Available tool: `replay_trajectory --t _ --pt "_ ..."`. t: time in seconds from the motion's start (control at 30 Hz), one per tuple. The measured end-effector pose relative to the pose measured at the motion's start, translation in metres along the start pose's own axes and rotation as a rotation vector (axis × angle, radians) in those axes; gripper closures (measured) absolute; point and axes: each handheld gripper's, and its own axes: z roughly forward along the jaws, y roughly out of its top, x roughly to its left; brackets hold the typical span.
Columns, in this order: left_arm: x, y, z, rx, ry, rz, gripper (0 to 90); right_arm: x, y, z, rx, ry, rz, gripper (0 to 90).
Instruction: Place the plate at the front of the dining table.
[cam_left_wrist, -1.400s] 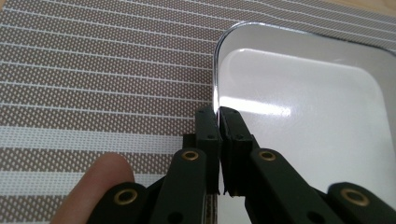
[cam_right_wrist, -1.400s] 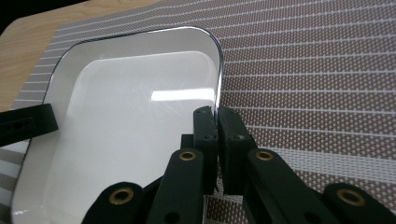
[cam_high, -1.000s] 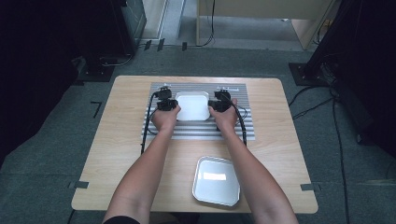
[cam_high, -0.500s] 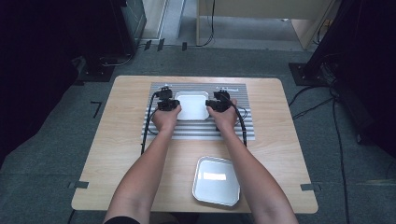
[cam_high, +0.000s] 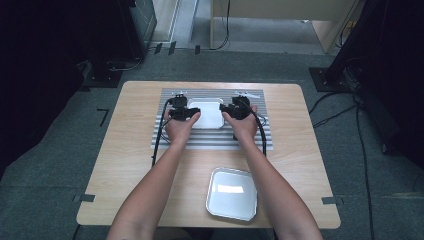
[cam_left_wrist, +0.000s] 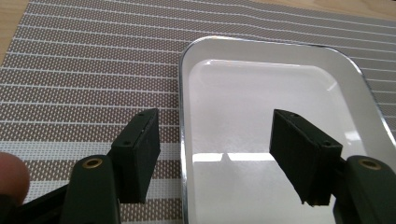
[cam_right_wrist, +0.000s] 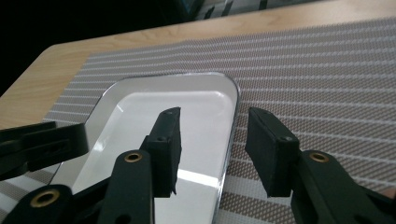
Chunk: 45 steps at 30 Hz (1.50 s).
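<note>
A: Where is the tray (cam_high: 207, 114) found?
B: On the striped mat (cam_high: 215, 139), far side of the surface (cam_high: 130, 165).

A: And each tool?
B: The left tool (cam_left_wrist: 215, 149) and right tool (cam_right_wrist: 212, 149) have just been opened; each tray rim is straddled, unpressed.

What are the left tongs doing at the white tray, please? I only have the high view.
Observer: The left tongs have just been opening; one rim of the white tray stands between the pads, untouched.
Operator: And the right tongs?
Observer: The right tongs have just been opening too, astride the opposite rim, pads clear of it.
Operator: Is anything in the tray?
Observer: No, its inside is bare; it lies flat on the striped mat.
</note>
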Motion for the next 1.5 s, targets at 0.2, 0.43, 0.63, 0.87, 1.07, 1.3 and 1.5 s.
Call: replay_trajectory --t 0.2,0.43,0.63,0.87,1.07,1.3,1.5 --pt "0.000 -0.001 -0.020 -0.032 -0.071 0.027 28.0 -0.010 0.000 -0.016 -0.058 -0.034 0.024 56.3" --pt "0.009 -0.004 -0.038 -0.063 -0.135 0.017 22.9 -0.013 -0.001 -0.031 -0.008 0.029 0.047 34.9" --pt "0.018 -0.017 -0.049 -0.061 -0.154 0.045 21.4 -0.007 -0.002 -0.050 -0.006 0.059 0.057 24.4" --pt "0.021 -0.030 -0.062 -0.073 -0.171 0.094 19.1 -0.009 -0.007 -0.068 -0.002 0.007 -0.022 21.3" --pt "0.036 -0.036 -0.080 -0.108 -0.174 0.096 18.1 -0.015 -0.018 -0.089 -0.002 0.015 -0.089 21.2" --pt "0.049 -0.048 -0.092 -0.114 -0.178 0.093 17.9 -0.025 -0.028 -0.109 -0.006 0.012 -0.102 20.4" --pt "0.058 -0.065 -0.101 -0.114 -0.175 0.105 17.9 -0.029 -0.040 -0.126 0.000 0.021 -0.135 20.3"
